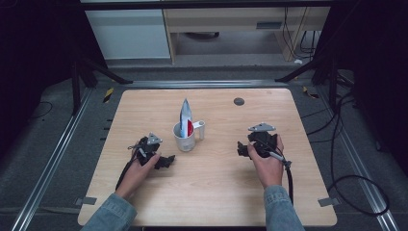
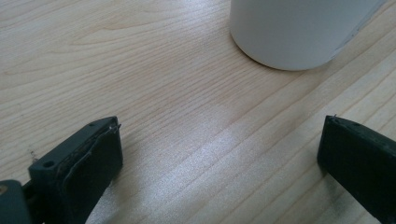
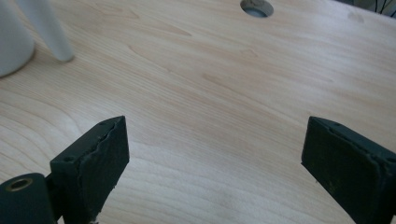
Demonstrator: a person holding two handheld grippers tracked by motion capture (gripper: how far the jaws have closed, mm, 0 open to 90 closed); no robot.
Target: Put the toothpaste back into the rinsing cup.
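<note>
Right gripper wide apart over table — mug far left.

A white ceramic mug stands near the middle of the pale wooden table, with a tall white, blue and red tube upright inside it. The left gripper lies just left of the mug and nearer the person; the right gripper rests well apart on the mug's right.
</note>
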